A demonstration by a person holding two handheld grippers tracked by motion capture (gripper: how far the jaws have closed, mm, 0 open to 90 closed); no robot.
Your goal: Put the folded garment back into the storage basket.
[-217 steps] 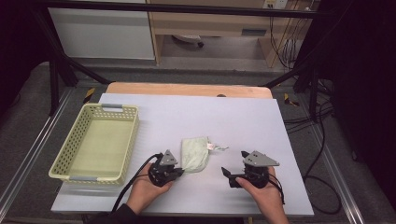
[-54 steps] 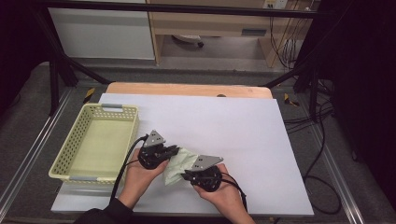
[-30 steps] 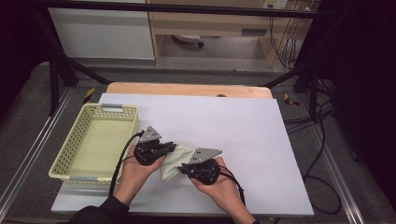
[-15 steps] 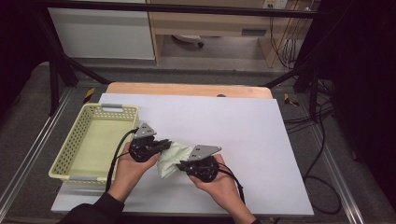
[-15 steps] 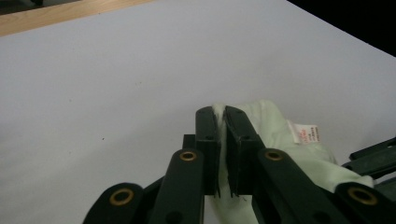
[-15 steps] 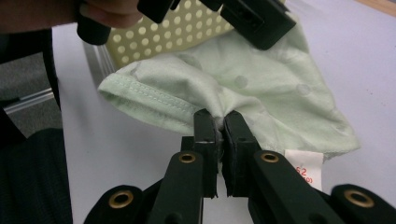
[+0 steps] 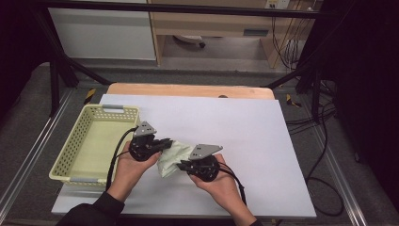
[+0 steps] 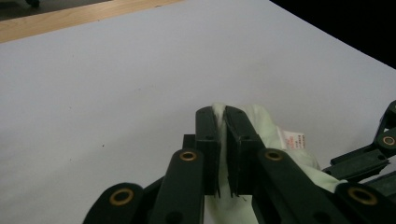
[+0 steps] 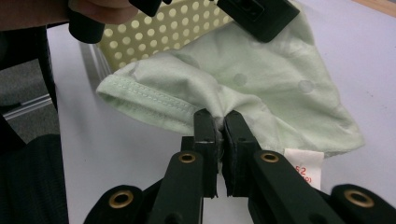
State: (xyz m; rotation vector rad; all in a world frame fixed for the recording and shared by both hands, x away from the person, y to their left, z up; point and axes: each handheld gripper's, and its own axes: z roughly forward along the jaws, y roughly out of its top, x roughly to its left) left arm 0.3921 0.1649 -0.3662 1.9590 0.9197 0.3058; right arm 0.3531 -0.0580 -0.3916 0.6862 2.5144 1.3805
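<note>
Cloth (image 7: pixel 171 155), pale green w/ a white tag, hangs between two grippers just above the table (image 7: pixel 263 141). Left gripper (image 7: pixel 165 142) is clamped on a fold at one end; right gripper (image 7: pixel 181 165) is pinched on the hem near the tag, jaws nearly touching thru the fabric. Soft, light, limp stuff: likely to sag and bunch, so edges and hems look like the best holds. Basket (image 7: pixel 66 160) sits just beyond the left gripper.

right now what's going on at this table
A person holds a pale green cloth between two hand-held grippers. The left gripper and the right gripper each have their jaws shut on an edge of it, lifting it beside the yellow basket on the white table.
</note>
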